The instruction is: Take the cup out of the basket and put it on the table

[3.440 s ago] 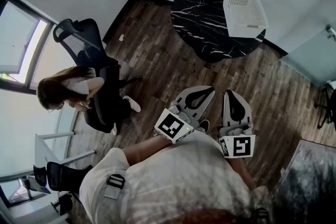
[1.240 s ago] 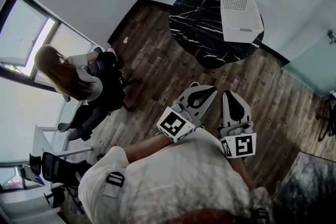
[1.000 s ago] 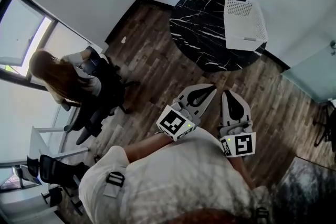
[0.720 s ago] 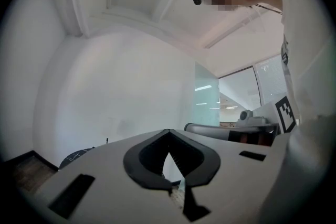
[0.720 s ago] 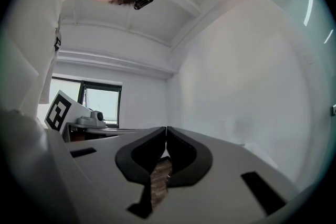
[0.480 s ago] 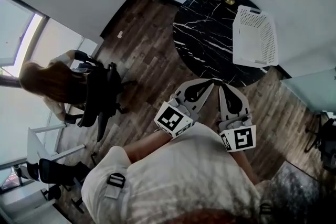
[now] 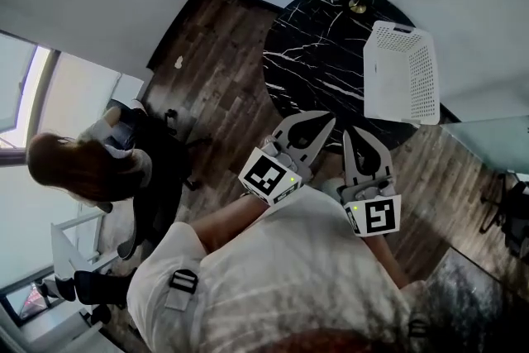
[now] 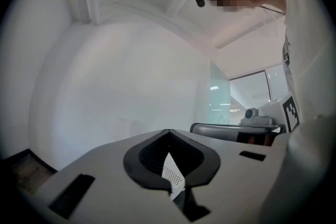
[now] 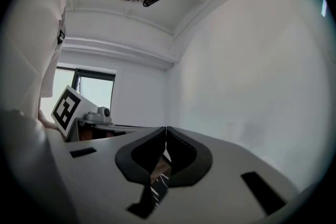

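Both pairs of jaws are closed, tips meeting, with nothing held between them. No view shows the cup; the inside of the white perforated basket (image 7: pixel 402 72) cannot be made out. That basket sits on the right part of a round black marble desk (image 7: pixel 314 54), at the far side of the scene. A small gold object (image 7: pixel 357 7) stands at the desk's far edge. The left gripper (image 7: pixel 325 125) and right gripper (image 7: pixel 358 132) hang side by side at the desk's near edge, pointing towards it. Dark wood floor (image 7: pixel 219 54) surrounds the desk. Far left, a person (image 7: pixel 78 169) sits in a black chair (image 7: pixel 161 169).
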A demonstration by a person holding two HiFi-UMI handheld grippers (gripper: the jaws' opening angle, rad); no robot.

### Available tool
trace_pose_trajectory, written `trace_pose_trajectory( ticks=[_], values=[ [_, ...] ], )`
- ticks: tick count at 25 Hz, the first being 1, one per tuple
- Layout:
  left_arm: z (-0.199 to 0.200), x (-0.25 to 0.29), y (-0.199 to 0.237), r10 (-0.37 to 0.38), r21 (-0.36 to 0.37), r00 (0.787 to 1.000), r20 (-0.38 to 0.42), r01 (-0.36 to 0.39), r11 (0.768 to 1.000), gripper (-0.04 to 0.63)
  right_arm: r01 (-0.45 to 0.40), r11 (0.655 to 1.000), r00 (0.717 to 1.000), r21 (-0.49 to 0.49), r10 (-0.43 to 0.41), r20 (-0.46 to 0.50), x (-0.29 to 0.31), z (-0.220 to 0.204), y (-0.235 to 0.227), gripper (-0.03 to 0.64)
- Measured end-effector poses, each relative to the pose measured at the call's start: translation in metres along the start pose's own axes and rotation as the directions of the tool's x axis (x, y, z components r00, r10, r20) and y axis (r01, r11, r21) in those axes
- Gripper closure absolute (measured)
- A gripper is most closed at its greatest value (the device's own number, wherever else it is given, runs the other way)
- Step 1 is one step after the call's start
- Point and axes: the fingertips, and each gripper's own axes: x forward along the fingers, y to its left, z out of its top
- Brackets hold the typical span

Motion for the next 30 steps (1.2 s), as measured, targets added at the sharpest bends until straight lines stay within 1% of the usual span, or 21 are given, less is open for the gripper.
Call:
trace_pose_trajectory(
  ticks=[3, 6, 11, 15, 19, 23, 26, 30],
  values=[
    [0.000, 0.022, 0.003, -0.024, -0.027, 1.000, -0.008, 0.024, 0.999, 0.589, 0.039, 0.999, 0.999, -0.008, -0.039, -0.008, 0.006, -0.002, -0.021, 0.609],
    [-0.007, 0.046, 0.001, -0.062, -0.035, 0.997, -0.036, 0.061, 0.998, 0.589, 0.078, 0.997, 0.997, -0.001, -0.078, -0.009, 0.008, -0.003, -0.046, 0.608],
    [-0.012, 0.079, -0.015, -0.098, -0.014, 0.994, -0.053, 0.098, 0.995, 0.589, 0.121, 0.993, 0.993, -0.002, -0.121, 0.008, -0.005, -0.004, -0.085, 0.607],
    [-0.012, 0.109, -0.032, -0.109, 0.012, 0.992, -0.060, 0.110, 0.994, 0.589, 0.131, 0.991, 0.991, 0.021, -0.131, 0.010, -0.018, -0.007, -0.116, 0.609],
    [-0.016, 0.134, -0.042, -0.091, -0.003, 0.995, -0.048, 0.091, 0.996, 0.589, 0.150, 0.989, 0.989, 0.008, -0.150, 0.019, -0.034, -0.006, -0.146, 0.607],
    [-0.029, 0.156, -0.059, -0.126, 0.016, 0.988, -0.093, 0.128, 0.992, 0.589, 0.170, 0.985, 0.985, 0.016, -0.170, 0.006, -0.047, -0.015, -0.174, 0.609],
    [-0.038, 0.164, -0.065, -0.133, 0.022, 0.984, -0.118, 0.136, 0.990, 0.589, 0.166, 0.986, 0.986, 0.013, -0.166, -0.007, -0.052, -0.022, -0.181, 0.609],
    [-0.048, 0.173, -0.066, -0.137, 0.022, 0.979, -0.150, 0.141, 0.990, 0.589, 0.168, 0.984, 0.986, 0.055, -0.167, -0.020, -0.045, -0.026, -0.189, 0.609]
  ],
)
